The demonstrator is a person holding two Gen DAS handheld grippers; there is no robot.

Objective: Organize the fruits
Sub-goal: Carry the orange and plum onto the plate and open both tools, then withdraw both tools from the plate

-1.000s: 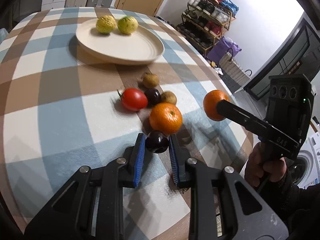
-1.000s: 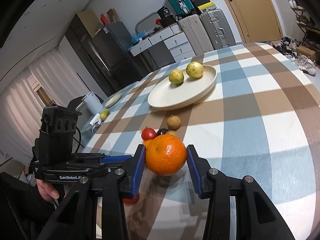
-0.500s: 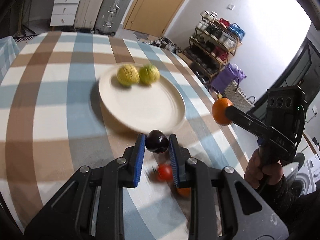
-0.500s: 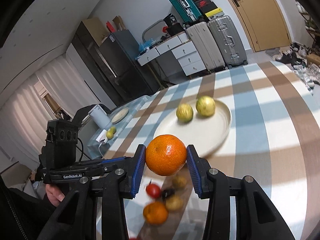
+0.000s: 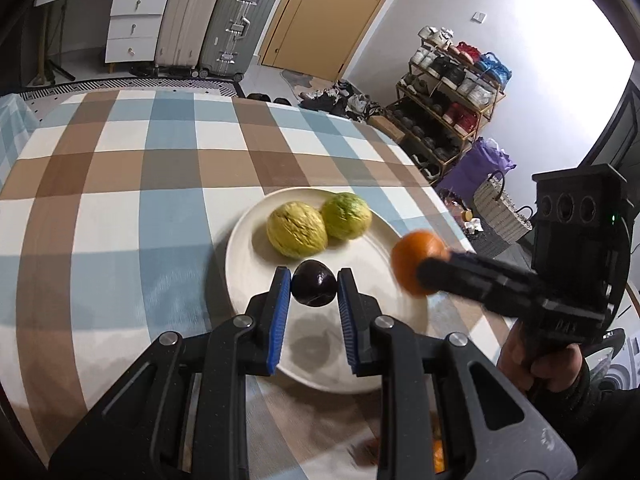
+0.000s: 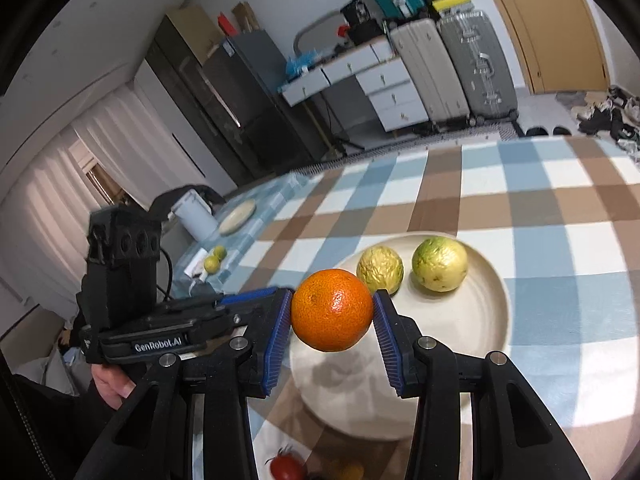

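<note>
Between my left gripper's [image 5: 314, 288] blue pads sits a dark purple fruit [image 5: 313, 289], clamped on both sides and held above the near part of the cream plate [image 5: 404, 322]. Its shadow falls on the plate surface at 6 o'clock from it.

My right gripper [image 6: 332, 312] is clamped on an orange [image 6: 332, 310], both pads pressed against its sides. It hangs over the plate's rim [image 6: 502, 292] on the 9 o'clock side in the right wrist view. In the left wrist view the same orange [image 5: 416, 262] is blurred, at 3 o'clock from the purple fruit, over the plate's right edge.

On the plate: two yellow-green wrinkled fruits, touching or nearly so. The yellower one [image 5: 296, 230] lies at 12 o'clock from the purple fruit, just beyond it; the greener one [image 5: 347, 216] at 1 o'clock.

Off the plate, on the checked tablecloth [image 5: 120, 184]: a red tomato [image 6: 286, 467] at 6 o'clock in the right wrist view, with a small yellowish fruit [image 6: 350, 470] beside it, cut by the frame edge, so I cannot identify it. An orange patch [image 5: 438, 454] shows low in the left wrist view, mostly hidden behind my left gripper; possibly a second orange.
</note>
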